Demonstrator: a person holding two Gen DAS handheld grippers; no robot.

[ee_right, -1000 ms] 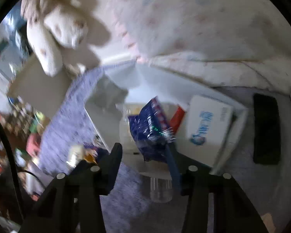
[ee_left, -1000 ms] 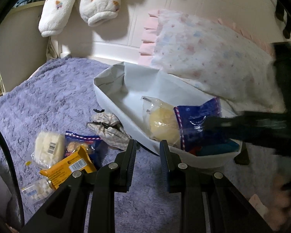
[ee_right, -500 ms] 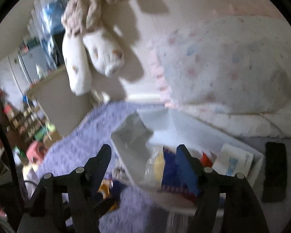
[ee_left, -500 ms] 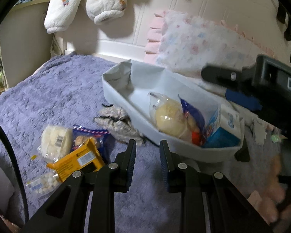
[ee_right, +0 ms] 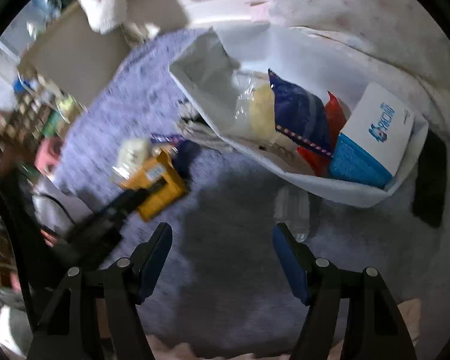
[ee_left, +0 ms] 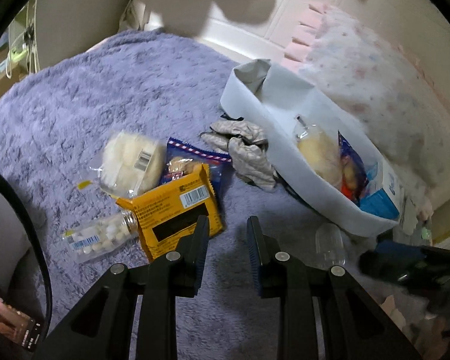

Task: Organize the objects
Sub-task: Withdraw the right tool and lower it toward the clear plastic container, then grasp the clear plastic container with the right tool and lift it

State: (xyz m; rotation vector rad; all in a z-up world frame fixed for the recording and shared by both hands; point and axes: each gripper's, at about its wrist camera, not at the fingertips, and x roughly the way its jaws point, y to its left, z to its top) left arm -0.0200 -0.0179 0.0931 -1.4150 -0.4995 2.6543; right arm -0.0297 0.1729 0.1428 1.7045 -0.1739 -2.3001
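Freed of its blue snack bag (ee_right: 297,111), now in the grey fabric bin (ee_right: 330,190), my right gripper (ee_right: 222,258) gapes empty while the left gripper (ee_left: 226,241), nearly together and empty, nears the yellow packet (ee_left: 177,213).

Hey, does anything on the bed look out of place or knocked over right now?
Yes. A clear plastic cup lies on its side on the purple blanket, outside the grey bin. Several snack packets, including an orange one, are heaped loose on the blanket too.

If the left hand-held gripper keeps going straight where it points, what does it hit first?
Probably the purple blanket, just right of the yellow packet. Nothing sits between the left hand-held gripper fingertips; depth is unclear.
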